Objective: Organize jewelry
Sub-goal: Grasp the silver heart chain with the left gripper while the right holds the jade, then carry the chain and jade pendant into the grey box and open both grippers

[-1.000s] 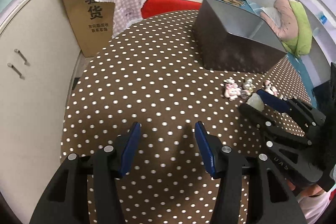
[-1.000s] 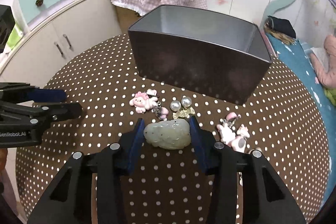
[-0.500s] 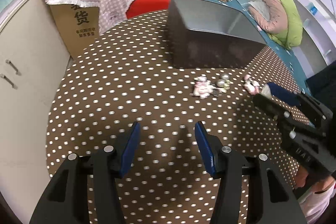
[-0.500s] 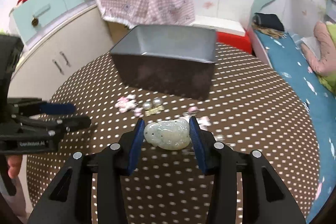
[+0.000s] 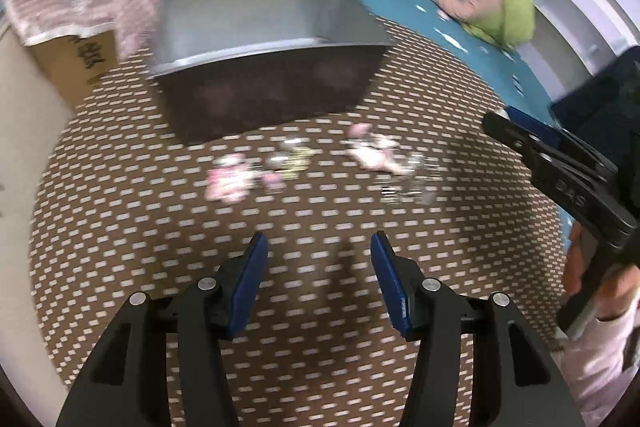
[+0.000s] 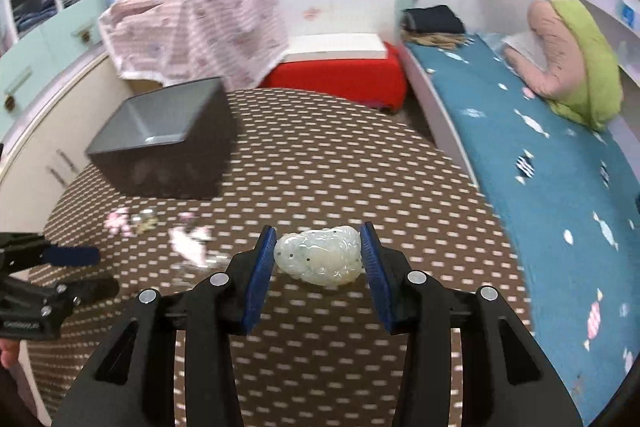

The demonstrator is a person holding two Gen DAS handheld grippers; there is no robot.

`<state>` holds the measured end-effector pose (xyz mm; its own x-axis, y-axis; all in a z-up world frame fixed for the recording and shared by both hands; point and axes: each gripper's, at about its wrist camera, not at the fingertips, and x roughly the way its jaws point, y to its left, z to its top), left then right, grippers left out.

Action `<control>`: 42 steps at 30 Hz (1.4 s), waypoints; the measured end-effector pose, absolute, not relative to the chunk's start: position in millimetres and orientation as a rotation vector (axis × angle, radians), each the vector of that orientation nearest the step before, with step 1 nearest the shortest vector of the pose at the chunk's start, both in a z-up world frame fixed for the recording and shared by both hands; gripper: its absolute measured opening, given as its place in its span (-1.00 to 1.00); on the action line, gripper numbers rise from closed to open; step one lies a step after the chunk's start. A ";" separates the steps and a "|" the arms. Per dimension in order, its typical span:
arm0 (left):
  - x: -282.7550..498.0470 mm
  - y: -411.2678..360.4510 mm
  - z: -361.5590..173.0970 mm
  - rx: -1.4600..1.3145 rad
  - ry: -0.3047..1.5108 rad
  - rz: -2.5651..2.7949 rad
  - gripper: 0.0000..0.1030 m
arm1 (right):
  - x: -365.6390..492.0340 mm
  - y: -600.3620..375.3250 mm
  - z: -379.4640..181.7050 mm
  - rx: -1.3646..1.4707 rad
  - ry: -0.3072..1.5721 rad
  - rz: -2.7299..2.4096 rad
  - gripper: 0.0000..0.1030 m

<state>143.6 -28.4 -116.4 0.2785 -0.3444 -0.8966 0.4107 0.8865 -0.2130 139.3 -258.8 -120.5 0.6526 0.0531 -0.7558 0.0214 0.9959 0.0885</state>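
Observation:
My right gripper [image 6: 319, 241] is shut on a pale green carved jade pendant [image 6: 320, 259], held above the dotted tablecloth [image 6: 340, 163]. The dark grey box [image 6: 160, 143] stands open-topped at the left in that view, well away from the pendant. In the left wrist view the box [image 5: 264, 83] stands straight ahead, with blurred pink charms [image 5: 232, 181], pearl earrings [image 5: 292, 157] and another pink-and-silver piece [image 5: 380, 151] lying in front of it. My left gripper [image 5: 319, 251] hangs open over bare cloth, nothing between its fingers. The right gripper [image 5: 516, 131] shows at that view's right edge.
A pink checked cloth [image 6: 200, 27] drapes a cardboard box behind the table. A red stool [image 6: 336, 75] stands at the far edge. A bed with a blue cover [image 6: 540, 187] runs along the right. White cabinets [image 6: 52, 131] line the left.
Both grippers have swung to the right across the table. The right one carried the jade pendant away from the other jewelry, and the box has slid leftward in both views.

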 end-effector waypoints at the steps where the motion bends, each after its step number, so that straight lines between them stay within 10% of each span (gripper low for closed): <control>1: 144.0 -37.7 -117.0 0.065 1.198 -0.516 0.00 | 138.9 -266.4 -122.6 0.097 0.864 0.007 -0.17; 19: 151.8 -137.1 -131.5 0.101 1.199 -0.262 0.03 | 148.7 -323.1 -130.1 0.095 0.806 0.075 -0.17; 22: 144.7 -145.9 -131.7 0.181 1.124 -0.267 -0.64 | 150.1 -321.1 -128.4 0.097 0.790 0.097 -0.17; 26: 149.7 -136.9 -129.7 0.158 1.130 -0.275 -0.89 | 150.3 -318.9 -129.9 0.103 0.788 0.115 -0.17; 42: 130.4 -74.2 -98.8 0.133 1.071 -0.304 -0.92 | 141.8 -301.1 -119.4 0.080 0.794 0.099 -0.17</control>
<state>130.4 -74.2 -98.8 0.4424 -0.1799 -0.8786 0.3080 0.9506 -0.0395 141.8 -301.1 -119.4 0.6965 0.1185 -0.7077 -0.0585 0.9924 0.1086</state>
